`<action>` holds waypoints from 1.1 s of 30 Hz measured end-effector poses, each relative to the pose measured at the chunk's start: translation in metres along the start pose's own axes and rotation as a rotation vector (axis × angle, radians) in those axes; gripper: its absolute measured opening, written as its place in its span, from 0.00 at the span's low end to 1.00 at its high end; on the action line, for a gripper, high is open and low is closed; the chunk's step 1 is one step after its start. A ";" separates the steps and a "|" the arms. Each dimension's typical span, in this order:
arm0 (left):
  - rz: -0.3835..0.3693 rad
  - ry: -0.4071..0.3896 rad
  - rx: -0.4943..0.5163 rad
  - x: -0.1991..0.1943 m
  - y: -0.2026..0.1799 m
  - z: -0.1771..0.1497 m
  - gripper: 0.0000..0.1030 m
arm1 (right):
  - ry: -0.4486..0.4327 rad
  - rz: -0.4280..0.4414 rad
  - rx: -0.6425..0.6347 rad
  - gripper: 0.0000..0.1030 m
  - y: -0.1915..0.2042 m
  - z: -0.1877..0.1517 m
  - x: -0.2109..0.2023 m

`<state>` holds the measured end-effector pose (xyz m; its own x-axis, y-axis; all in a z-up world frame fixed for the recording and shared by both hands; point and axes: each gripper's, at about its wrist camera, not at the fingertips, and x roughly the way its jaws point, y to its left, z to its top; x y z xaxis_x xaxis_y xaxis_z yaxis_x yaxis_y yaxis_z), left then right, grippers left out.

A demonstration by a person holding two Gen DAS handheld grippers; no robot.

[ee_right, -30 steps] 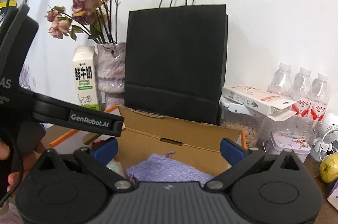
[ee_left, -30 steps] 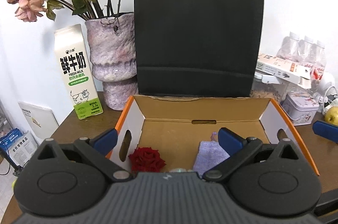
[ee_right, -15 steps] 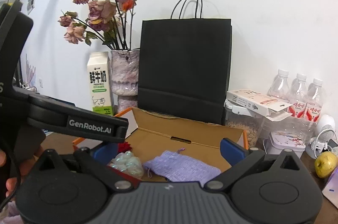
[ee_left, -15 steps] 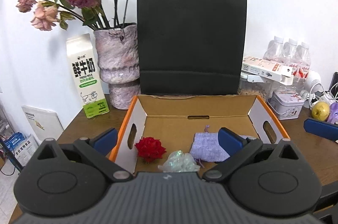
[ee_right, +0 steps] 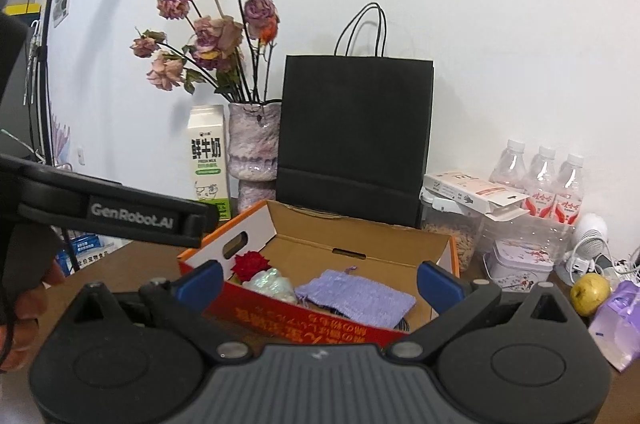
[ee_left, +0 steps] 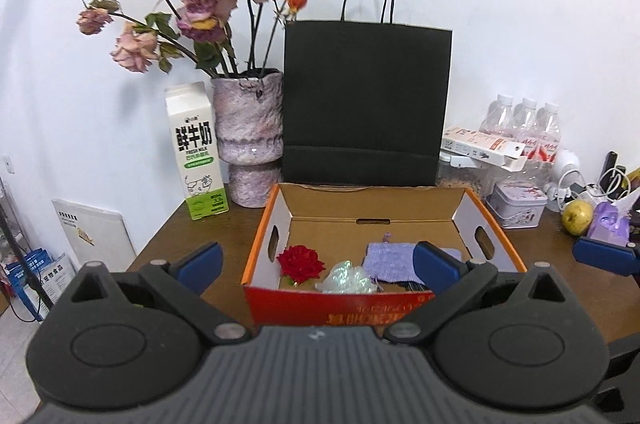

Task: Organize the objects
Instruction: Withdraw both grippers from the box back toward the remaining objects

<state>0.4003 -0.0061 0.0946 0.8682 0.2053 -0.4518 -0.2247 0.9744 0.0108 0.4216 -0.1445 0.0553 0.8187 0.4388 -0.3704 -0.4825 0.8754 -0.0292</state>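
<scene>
An open cardboard box (ee_left: pixel 468 204) with orange edges sits on the brown table. Inside lie a red rose (ee_left: pixel 300 263), a shiny iridescent wad (ee_left: pixel 346 278) and a lilac knitted pouch (ee_left: pixel 394 262). My left gripper (ee_left: pixel 318 262) hovers open in front of the box's near wall, holding nothing. In the right wrist view the same box (ee_right: pixel 400 236) holds the rose (ee_right: pixel 250 263), the wad (ee_right: pixel 270 284) and the pouch (ee_right: pixel 356 298). My right gripper (ee_right: pixel 318 284) is open and empty, back from the box's near right corner.
Behind the box stand a black paper bag (ee_left: pixel 366 104), a vase of dried roses (ee_left: pixel 248 144) and a milk carton (ee_left: pixel 196 152). At the right are water bottles (ee_left: pixel 528 128), a tin (ee_left: pixel 518 204), a yellow fruit (ee_left: pixel 577 217) and a lilac packet (ee_right: pixel 618 320). A hand (ee_right: pixel 24 304) holds the left gripper.
Both grippers have pulled back and up from the box, so its near wall and all three items inside now show. Both stayed open.
</scene>
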 end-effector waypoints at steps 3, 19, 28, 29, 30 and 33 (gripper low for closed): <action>0.001 -0.015 0.002 -0.018 0.003 -0.005 1.00 | -0.001 -0.005 0.000 1.00 0.008 -0.002 -0.016; -0.051 -0.044 0.002 -0.098 0.015 -0.041 1.00 | -0.012 -0.033 0.017 1.00 0.036 -0.024 -0.091; -0.062 -0.056 0.016 -0.129 0.025 -0.071 1.00 | -0.011 -0.049 0.024 1.00 0.051 -0.051 -0.125; -0.064 -0.055 0.012 -0.132 0.027 -0.075 1.00 | -0.008 -0.052 0.027 1.00 0.052 -0.055 -0.128; -0.067 -0.053 0.009 -0.133 0.029 -0.077 1.00 | -0.006 -0.055 0.029 1.00 0.053 -0.058 -0.131; -0.067 -0.054 0.007 -0.138 0.034 -0.086 1.00 | -0.003 -0.063 0.039 1.00 0.053 -0.067 -0.139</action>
<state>0.2347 -0.0095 0.0808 0.9036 0.1443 -0.4033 -0.1626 0.9866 -0.0113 0.2610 -0.1724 0.0427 0.8481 0.3830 -0.3660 -0.4173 0.9086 -0.0162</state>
